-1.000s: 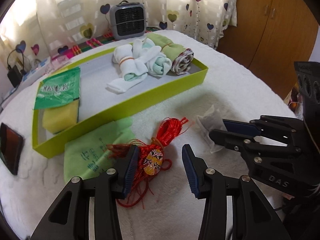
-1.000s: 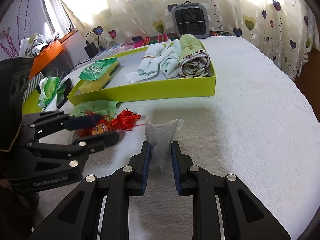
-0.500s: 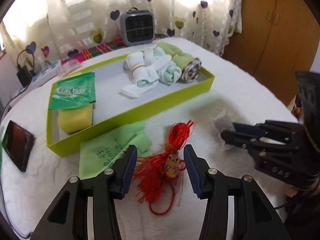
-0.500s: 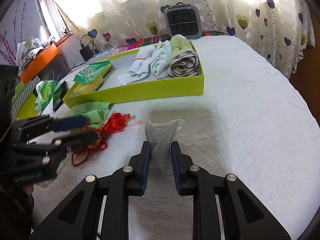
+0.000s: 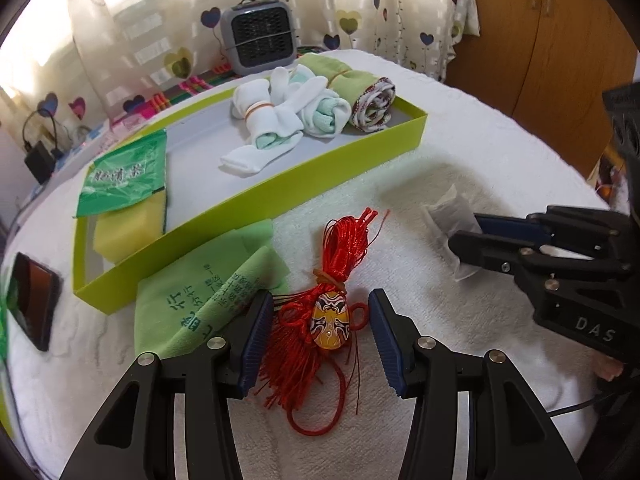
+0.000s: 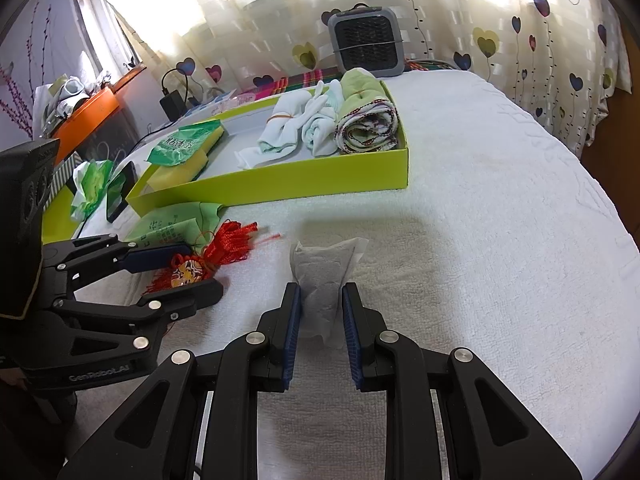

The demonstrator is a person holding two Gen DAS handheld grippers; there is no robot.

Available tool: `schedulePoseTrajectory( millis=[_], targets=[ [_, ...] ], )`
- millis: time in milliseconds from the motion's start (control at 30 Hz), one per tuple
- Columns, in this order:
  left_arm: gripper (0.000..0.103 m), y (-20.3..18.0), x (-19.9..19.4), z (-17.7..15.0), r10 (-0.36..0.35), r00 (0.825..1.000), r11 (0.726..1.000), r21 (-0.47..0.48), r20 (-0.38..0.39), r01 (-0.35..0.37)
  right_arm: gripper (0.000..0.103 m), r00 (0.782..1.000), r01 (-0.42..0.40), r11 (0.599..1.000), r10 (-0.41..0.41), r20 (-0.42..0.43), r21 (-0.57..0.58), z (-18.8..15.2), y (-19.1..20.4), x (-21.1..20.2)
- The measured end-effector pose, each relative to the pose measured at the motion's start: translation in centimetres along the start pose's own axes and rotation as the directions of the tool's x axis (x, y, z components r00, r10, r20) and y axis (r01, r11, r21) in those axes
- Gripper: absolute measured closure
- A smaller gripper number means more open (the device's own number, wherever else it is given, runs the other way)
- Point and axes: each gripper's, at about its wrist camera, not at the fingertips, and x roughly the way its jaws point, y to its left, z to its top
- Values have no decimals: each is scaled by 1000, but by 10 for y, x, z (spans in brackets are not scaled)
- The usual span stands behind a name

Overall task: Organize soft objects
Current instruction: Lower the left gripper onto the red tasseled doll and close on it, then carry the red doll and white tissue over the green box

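**Two grippers over a white towel**

Left wrist view: my left gripper point(image 5: 320, 334) has its fingers spread around the red tassel charm point(image 5: 330, 320), green tray point(image 5: 280, 196) at 12 o'clock.

Right wrist view: my right gripper point(image 6: 320, 320) pinches the white sachet point(image 6: 326, 276).

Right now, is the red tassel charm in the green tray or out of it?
Out. The red tassel charm lies on the white cover in front of the green tray, between the left gripper's open fingers, touching neither.
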Motion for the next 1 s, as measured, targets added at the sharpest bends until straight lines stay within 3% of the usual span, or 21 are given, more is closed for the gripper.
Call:
schedulePoseTrajectory(
  millis=[267,500,700,1000],
  targets=[
    [56,2,0,0,5,1000,1000,-21,6,-5,81,1000,0,1000,0,0,0,0,0,0],
    [76,0,-2,-1,2,1000,1000,-28,13,-2,81,1000,-5,1000,5,0,4,-1,2,0],
    [84,-1,-3,-1,-3,1000,999,-43,20,4,81,1000,-5,1000,5,0,4,0,1,0],
    [86,8,-11,-3,-60,997,991,-118,53,66,81,1000,-6,1000,6,1,4,-1,2,0]
  ],
)
